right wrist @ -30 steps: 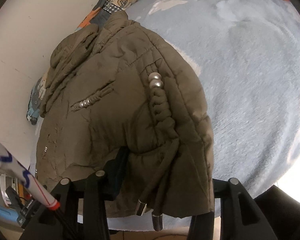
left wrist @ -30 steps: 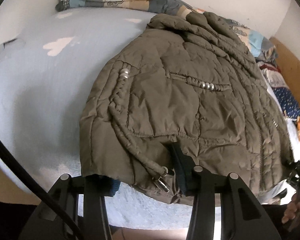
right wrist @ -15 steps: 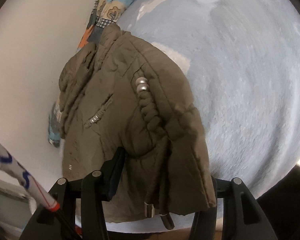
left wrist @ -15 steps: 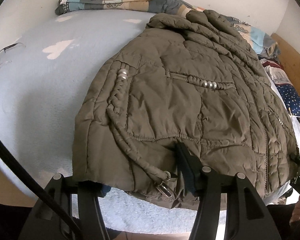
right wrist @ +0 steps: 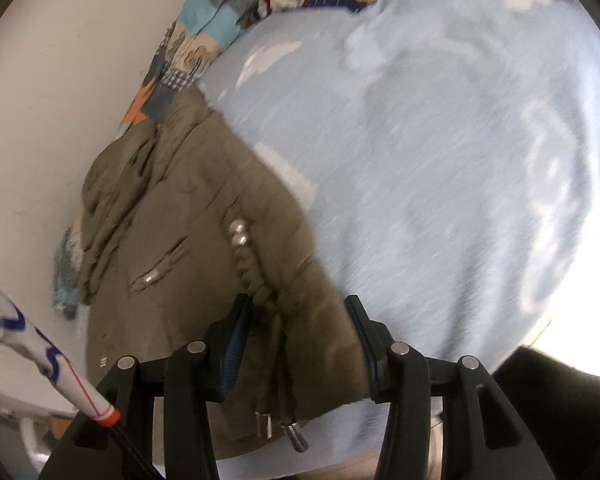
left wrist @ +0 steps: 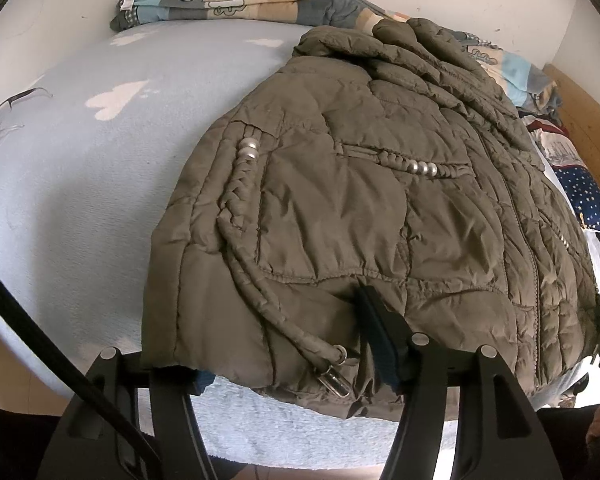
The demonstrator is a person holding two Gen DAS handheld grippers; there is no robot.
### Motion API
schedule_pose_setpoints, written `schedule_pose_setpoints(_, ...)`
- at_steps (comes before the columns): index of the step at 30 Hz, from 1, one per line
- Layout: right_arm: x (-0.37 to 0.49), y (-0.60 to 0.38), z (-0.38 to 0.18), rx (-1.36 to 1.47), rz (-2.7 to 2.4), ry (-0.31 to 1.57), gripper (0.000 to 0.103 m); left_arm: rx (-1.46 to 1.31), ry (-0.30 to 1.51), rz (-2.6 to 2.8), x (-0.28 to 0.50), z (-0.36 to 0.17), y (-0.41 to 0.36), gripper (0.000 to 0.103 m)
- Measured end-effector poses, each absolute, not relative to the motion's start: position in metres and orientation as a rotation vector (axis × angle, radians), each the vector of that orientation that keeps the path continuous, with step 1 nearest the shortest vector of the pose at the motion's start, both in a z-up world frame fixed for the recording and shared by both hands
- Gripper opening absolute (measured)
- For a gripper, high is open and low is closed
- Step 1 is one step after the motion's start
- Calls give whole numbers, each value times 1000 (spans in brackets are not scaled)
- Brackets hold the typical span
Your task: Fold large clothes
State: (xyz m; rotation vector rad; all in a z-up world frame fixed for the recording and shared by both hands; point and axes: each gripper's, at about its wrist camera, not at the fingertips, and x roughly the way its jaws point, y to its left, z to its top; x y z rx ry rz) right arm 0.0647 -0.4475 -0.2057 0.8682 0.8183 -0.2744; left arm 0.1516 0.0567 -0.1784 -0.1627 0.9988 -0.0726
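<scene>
- Our left gripper (left wrist: pixel 288 364) stands wide apart around the jacket (left wrist: pixel 380 208) hem, its left finger hidden beneath.
- Right view is blurred; our right gripper (right wrist: pixel 300 344) clamps the jacket's corner.
- Bare bed (right wrist: pixel 440 168) lies rightward.

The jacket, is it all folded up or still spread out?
Partly folded. The jacket lies doubled over on the blue blanket; its hem edge sits between both claws, left claw, right claw.

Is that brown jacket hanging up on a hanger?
No, the jacket lies spread flat on the light blue blanket covering the bed, with its hem at the near edge.
</scene>
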Motion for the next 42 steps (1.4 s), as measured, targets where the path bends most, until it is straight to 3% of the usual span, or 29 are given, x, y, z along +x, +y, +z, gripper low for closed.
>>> schedule_pose_setpoints(13, 78, -436, -236, 1103, 1, 846, 61, -159, 1001, -64, 155, -179, 55, 67)
schedule_pose_setpoints(14, 80, -428, -235, 1082, 30, 860, 59, -156, 1001, -64, 155, -179, 55, 67)
schedule_pose_setpoints(17, 87, -404, -226, 959, 75, 885, 33, -151, 999, -63, 156, -180, 55, 67)
schedule_pose_setpoints(20, 94, -383, -206, 716, 2, 899, 27, -143, 996, -60, 155, -180, 54, 68)
schedule_pose_setpoints(24, 101, -364, -202, 529, -64, 929, 27, -99, 985, -44, 154, -180, 49, 70)
schedule_pose_setpoints(32, 107, -372, -214, 575, -69, 944, 34, 13, 955, 29, 151, -181, 41, 86)
schedule_pose_setpoints(42, 97, -375, -215, 592, -69, 926, 35, 141, 915, 72, 150, -180, 28, 88)
